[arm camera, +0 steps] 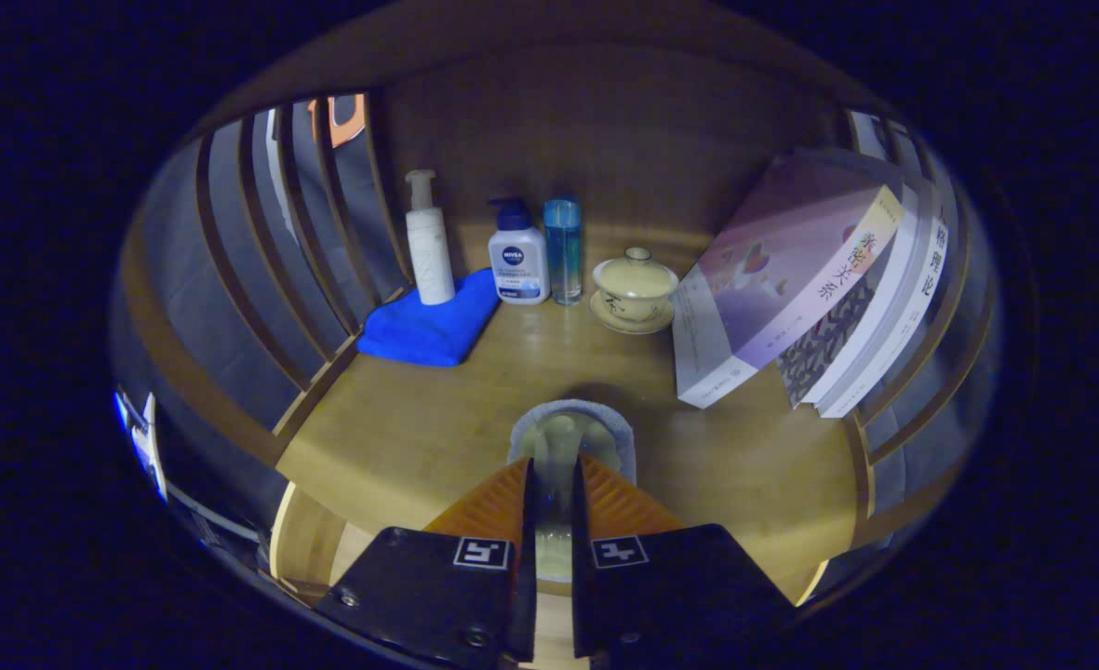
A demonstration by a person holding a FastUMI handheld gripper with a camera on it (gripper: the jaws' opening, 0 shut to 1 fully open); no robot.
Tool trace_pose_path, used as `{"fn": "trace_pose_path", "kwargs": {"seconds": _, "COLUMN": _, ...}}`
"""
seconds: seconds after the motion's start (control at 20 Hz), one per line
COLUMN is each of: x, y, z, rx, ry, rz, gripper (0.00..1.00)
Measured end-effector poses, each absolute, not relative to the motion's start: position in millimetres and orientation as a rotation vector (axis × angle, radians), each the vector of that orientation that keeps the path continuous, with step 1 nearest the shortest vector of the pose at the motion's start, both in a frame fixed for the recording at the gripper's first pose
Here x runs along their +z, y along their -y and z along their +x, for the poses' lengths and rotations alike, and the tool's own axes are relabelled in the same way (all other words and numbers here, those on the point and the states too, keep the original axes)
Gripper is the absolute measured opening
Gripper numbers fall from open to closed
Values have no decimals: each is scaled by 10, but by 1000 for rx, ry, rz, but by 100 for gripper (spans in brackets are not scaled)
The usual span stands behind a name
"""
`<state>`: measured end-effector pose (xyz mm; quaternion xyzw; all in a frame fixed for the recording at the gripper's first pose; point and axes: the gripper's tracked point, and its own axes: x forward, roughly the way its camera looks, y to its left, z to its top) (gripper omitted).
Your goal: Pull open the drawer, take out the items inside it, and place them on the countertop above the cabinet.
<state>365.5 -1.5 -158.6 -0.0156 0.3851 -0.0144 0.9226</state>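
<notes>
Tongs [549,507] clenched on a clear jar with a grey lid [571,437], held just above the near part of the wooden table [400,437]. Far left lie a blue cloth [430,326] and bottles; a lidded teacup [635,284] centre; books [791,288] lean right.

Dim light, wooden countertop [400,437], slatted side rails [274,270], brown back panel [605,130]

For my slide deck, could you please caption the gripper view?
Gripper shut on a glass cup's rim above the wooden countertop, with toiletry bottles, blue towel, lidded teacup and books beyond.
</notes>
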Motion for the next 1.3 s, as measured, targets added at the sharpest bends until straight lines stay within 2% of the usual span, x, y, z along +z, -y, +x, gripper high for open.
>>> {"fn": "trace_pose_path", "kwargs": {"seconds": 0.3, "x": -1703, "y": 158, "z": 3699, "rx": -71, "ry": -795, "rz": -11, "gripper": 22}}
{"fn": "trace_pose_path", "kwargs": {"seconds": 0.4, "x": -1724, "y": 152, "z": 3711, "rx": -78, "ry": -773, "rz": -4, "gripper": 27}}
{"fn": "trace_pose_path", "kwargs": {"seconds": 0.55, "x": -1628, "y": 93, "z": 3612, "rx": -69, "ry": -747, "rz": -22, "gripper": 41}}
{"fn": "trace_pose_path", "kwargs": {"seconds": 0.6, "x": -1569, "y": 50, "z": 3580, "rx": -54, "ry": -725, "rz": -28, "gripper": 46}}
{"fn": "trace_pose_path", "kwargs": {"seconds": 0.7, "x": -1491, "y": -76, "z": 3436, "rx": -11, "ry": -696, "rz": -11, "gripper": 49}}
{"fn": "trace_pose_path", "kwargs": {"seconds": 0.9, "x": -1371, "y": -240, "z": 3126, "rx": 49, "ry": -647, "rz": 11, "gripper": 64}}
{"fn": "trace_pose_path", "kwargs": {"seconds": 1.2, "x": -980, "y": -335, "z": 2611, "rx": 89, "ry": -531, "rz": 8, "gripper": 64}}
{"fn": "trace_pose_path", "kwargs": {"seconds": 1.3, "x": -820, "y": -480, "z": 2390, "rx": 149, "ry": -488, "rz": 28, "gripper": 70}}
